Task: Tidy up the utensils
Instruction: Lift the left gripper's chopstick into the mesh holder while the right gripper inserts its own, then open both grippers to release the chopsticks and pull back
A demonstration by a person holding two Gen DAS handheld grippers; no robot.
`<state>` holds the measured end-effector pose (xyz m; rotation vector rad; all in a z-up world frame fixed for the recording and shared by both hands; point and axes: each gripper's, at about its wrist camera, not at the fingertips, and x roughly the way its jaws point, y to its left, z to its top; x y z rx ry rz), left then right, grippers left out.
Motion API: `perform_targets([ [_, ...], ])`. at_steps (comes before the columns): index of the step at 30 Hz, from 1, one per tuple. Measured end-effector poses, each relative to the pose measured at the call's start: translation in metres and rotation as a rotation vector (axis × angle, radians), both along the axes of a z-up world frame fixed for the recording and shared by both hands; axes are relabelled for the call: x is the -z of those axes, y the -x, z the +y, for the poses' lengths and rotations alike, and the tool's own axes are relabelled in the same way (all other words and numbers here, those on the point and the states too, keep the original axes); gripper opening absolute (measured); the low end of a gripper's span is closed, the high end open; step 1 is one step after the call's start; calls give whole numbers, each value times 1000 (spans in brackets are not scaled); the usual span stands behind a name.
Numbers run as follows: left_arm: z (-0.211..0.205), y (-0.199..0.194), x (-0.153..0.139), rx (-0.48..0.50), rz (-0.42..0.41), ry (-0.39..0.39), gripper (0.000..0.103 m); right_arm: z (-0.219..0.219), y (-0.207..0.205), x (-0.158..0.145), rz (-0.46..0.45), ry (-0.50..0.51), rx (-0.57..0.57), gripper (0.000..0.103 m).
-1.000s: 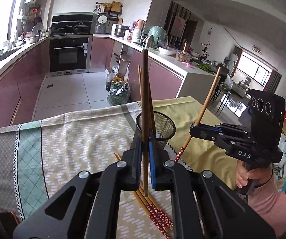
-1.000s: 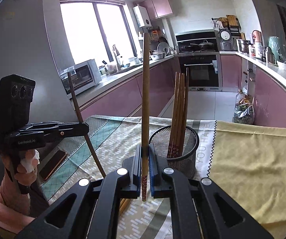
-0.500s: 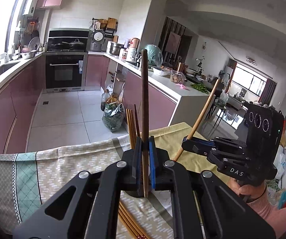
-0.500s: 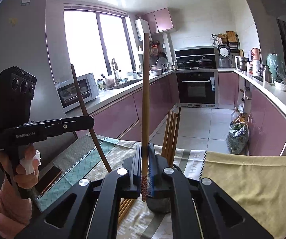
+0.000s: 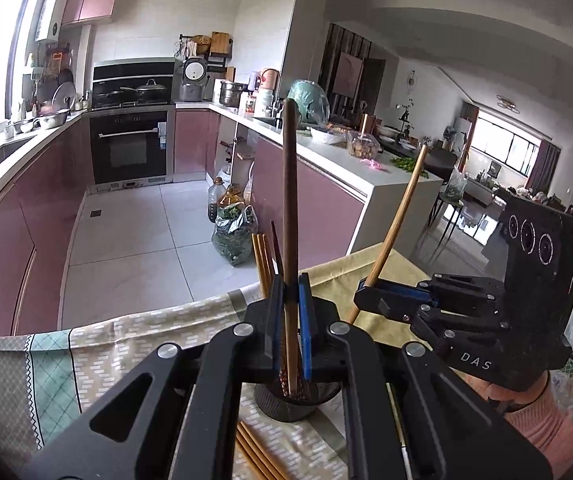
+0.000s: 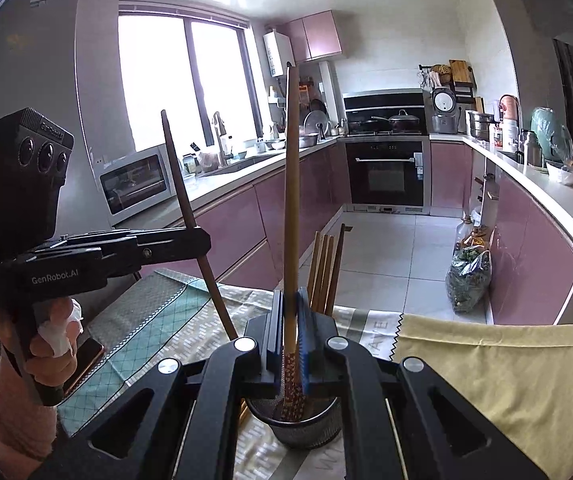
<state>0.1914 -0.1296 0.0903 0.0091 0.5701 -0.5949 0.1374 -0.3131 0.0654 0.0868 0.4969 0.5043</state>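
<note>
My left gripper [image 5: 289,312] is shut on a dark brown chopstick [image 5: 289,200], held upright with its lower tip over the black mesh holder [image 5: 286,402]. My right gripper [image 6: 289,324] is shut on a light wooden chopstick [image 6: 291,200] with a patterned red tip, upright, its tip inside the mesh holder [image 6: 298,430]. Several chopsticks [image 6: 326,272] stand in the holder. Each gripper shows in the other's view: the right gripper [image 5: 370,300] with its chopstick [image 5: 396,224], and the left gripper [image 6: 202,242] with its dark one [image 6: 190,216].
Loose chopsticks [image 5: 254,454] lie on the patterned tablecloth [image 5: 126,344] in front of the holder. A yellow cloth [image 6: 486,364] covers the table's right part. A dark phone [image 6: 86,364] lies near the left table edge. Kitchen counters and floor lie beyond.
Both grippers have lifted and come in over the mesh holder. The holder now sits low under the fingers, and both chopstick tips have come down to its mouth.
</note>
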Motion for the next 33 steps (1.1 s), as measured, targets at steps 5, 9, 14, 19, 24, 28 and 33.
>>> perform_targets([
  [5,-12,-3,22,54,61,-78,8,3,-8,14,55,30,-6,6],
  [9,-18,-8,40,75,105,-131,8,7,-17,25,113,58,-14,6],
  [14,-16,-28,57,84,164,-140,8,10,-25,36,179,77,-24,6],
  [19,-13,-42,64,70,185,-136,8,13,-33,45,209,89,-14,6],
  [24,-16,-55,68,55,198,-138,12,11,-41,50,231,77,3,8],
  [28,-17,-60,71,37,207,-115,27,8,-43,50,225,62,25,16],
  [33,-4,-54,73,-7,184,-91,34,4,-38,47,204,47,36,20],
])
